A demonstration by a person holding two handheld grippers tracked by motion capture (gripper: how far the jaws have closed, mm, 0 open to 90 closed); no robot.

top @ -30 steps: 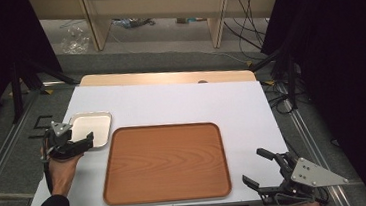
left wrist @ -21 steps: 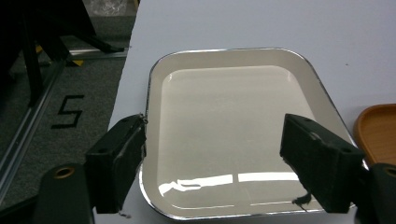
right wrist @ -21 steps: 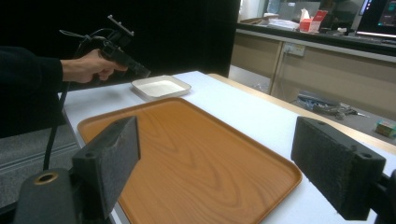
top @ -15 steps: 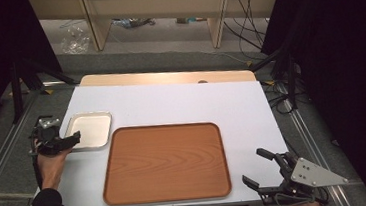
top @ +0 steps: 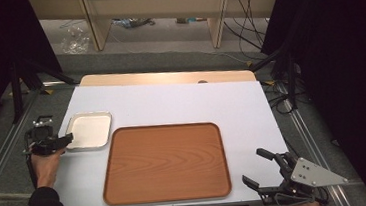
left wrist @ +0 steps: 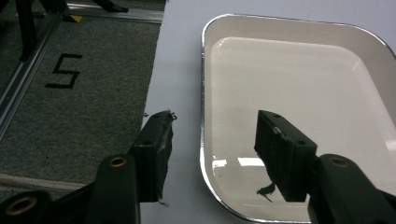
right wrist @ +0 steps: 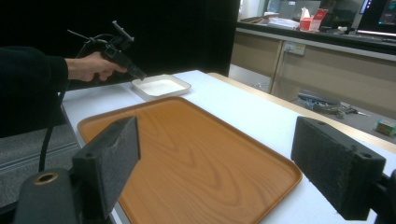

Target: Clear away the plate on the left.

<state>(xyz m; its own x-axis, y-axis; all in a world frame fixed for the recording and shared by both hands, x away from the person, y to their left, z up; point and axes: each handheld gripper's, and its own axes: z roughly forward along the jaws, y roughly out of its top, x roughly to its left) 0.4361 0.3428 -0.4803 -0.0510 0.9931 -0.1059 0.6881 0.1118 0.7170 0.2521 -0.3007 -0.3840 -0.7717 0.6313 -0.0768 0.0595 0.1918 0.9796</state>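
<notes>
Obstacles I see: white enamel dish (top: 89, 130) at table's left edge, just beside wooden tray (top: 165, 162). Free passage: bare white tabletop (top: 191, 102) beyond both, and right of tray.

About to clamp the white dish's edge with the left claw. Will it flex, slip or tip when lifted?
The white dish looks rigid, with a metal-edged rim, so it is unlikely to flex. Its glossy surface may slip between the pads. Lifted by one edge, the far side will probably sag.

Both grippers (top: 264, 168) are black with foam-like pads (right wrist: 114, 151) (brass-coloured pins at the pivots); right carries a grey plate (top: 313, 173); the sleeve (right wrist: 28, 67) looks black.
</notes>
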